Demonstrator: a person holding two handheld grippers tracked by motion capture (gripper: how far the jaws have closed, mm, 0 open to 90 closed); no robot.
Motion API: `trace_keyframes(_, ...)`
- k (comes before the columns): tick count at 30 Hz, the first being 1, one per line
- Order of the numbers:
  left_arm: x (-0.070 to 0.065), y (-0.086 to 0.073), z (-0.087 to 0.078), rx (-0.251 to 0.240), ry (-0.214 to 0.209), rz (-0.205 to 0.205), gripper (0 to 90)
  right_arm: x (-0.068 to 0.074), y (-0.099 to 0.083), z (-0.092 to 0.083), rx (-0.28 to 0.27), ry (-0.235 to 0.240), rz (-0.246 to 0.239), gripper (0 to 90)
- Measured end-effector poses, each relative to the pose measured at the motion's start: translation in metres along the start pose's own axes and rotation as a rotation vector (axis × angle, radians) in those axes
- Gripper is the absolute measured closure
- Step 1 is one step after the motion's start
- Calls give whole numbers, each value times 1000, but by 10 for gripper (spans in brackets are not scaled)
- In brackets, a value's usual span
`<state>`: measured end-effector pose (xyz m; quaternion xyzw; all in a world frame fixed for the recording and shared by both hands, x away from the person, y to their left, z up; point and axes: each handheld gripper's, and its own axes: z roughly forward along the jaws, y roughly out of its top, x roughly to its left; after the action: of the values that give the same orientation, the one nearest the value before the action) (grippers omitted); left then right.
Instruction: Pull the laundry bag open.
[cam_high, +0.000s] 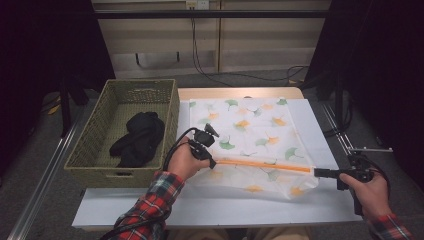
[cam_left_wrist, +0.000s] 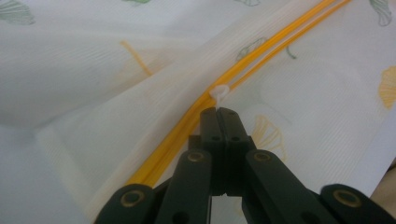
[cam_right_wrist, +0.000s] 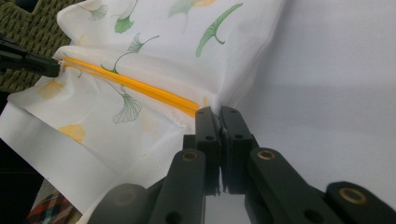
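A white mesh bag (cam_high: 250, 130) printed with green and orange ginkgo leaves lies on the white table top. An orange zipper (cam_high: 265, 165) runs taut along its near edge. My left gripper (cam_high: 212, 162) is at the zipper's left end, and in the left gripper view my left gripper (cam_left_wrist: 218, 111) is shut on the small white zipper pull (cam_left_wrist: 219, 91). My right gripper (cam_high: 316, 172) is at the zipper's right end. In the right gripper view my right gripper (cam_right_wrist: 219, 112) is shut on the bag's fabric where the orange zipper (cam_right_wrist: 135, 86) ends.
A woven green basket (cam_high: 90, 145) stands left of the bag, with a black garment (cam_high: 137, 137) lying in it. The white table top (cam_high: 210, 205) shows bare along its near edge. Cables lie on the floor beyond the table.
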<state>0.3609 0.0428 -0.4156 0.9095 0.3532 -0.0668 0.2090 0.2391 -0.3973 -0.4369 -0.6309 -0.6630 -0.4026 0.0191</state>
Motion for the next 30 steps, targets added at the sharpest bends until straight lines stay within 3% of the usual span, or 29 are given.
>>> trace_keyframes(14, 11, -8, -12, -13, 19, -60, 900, -5, 0, 0, 3, -31, 2, 874)
trace_keyframes(20, 15, -9, -15, -17, 9, -68, 900, -5, 1, -1, 5, -38, -2, 874)
trace_keyframes(30, 19, -11, -23, -17, 29, -84, 900, -10, 0, -3, -9, -45, 1, 874)
